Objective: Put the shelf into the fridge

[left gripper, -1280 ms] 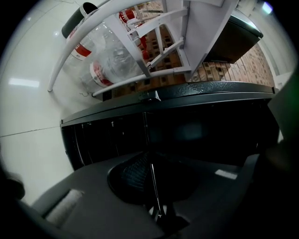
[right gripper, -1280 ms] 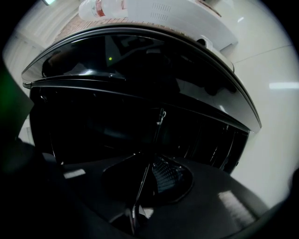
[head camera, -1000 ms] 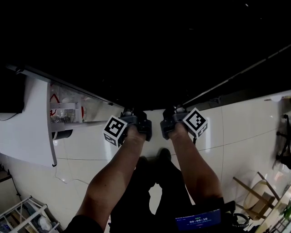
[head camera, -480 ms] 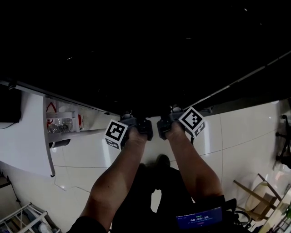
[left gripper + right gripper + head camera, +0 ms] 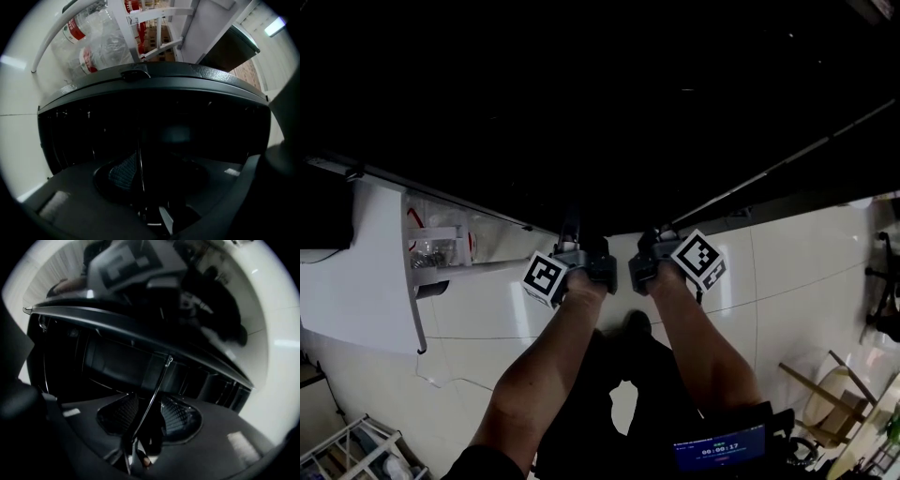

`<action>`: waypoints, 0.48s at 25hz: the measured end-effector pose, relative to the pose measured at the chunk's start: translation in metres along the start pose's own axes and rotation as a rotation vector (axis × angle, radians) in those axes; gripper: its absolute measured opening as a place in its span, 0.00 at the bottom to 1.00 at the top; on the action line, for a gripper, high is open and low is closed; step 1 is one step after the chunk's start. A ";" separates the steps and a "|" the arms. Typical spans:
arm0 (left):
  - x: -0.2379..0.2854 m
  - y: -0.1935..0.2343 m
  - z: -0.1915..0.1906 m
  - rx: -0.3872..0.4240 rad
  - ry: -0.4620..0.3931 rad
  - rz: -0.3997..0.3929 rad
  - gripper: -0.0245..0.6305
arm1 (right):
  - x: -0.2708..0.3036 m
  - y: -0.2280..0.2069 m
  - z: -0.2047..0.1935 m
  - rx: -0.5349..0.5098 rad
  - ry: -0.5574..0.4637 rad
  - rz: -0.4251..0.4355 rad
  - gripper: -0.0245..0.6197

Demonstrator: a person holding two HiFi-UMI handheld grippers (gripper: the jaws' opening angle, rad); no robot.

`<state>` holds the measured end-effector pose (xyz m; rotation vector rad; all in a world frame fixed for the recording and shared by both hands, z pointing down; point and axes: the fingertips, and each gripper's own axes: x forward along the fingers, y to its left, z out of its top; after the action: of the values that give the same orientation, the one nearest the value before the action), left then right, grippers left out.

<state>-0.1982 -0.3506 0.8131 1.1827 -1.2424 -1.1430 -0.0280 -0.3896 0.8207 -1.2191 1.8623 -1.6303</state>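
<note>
Dim, underexposed blacks; bright glare off glossy floor tiles (image 5: pixel 806 272); fisheye-warped, vignetted edges.

Black-and-white marker cube (image 5: pixel 546 278) (white floor (image 5: pixel 806 267))

Thin-edged dark shelf (image 5: pixel 154 390) sits in the open, white-doored fridge (image 5: pixel 366 281).

— Where's the fridge (image 5: pixel 581 131)?
— Straight ahead, filling the top of the head view. Its door (image 5: pixel 356 281) hangs open to the left, with bottles (image 5: pixel 436 246) in it.
— And the shelf (image 5: pixel 157 383)?
— Edge-on, just before the fridge's opening.
— What's on the floor (image 5: pixel 797 272)?
— A rack (image 5: pixel 342 450) at the near left and a chair (image 5: pixel 830 398) at the near right, well apart
</note>
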 end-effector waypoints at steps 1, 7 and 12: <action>-0.005 -0.007 -0.008 0.007 0.039 -0.004 0.35 | -0.011 0.004 0.001 -0.002 0.004 -0.013 0.28; -0.112 -0.111 -0.047 -0.069 0.202 -0.051 0.21 | -0.117 0.088 -0.003 0.001 0.057 -0.006 0.21; -0.191 -0.263 -0.048 0.034 0.315 -0.251 0.21 | -0.198 0.233 -0.005 -0.199 0.167 0.177 0.17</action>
<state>-0.1472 -0.1763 0.5393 1.5115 -0.8941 -1.0663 -0.0048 -0.2404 0.5545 -0.9837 2.2119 -1.5207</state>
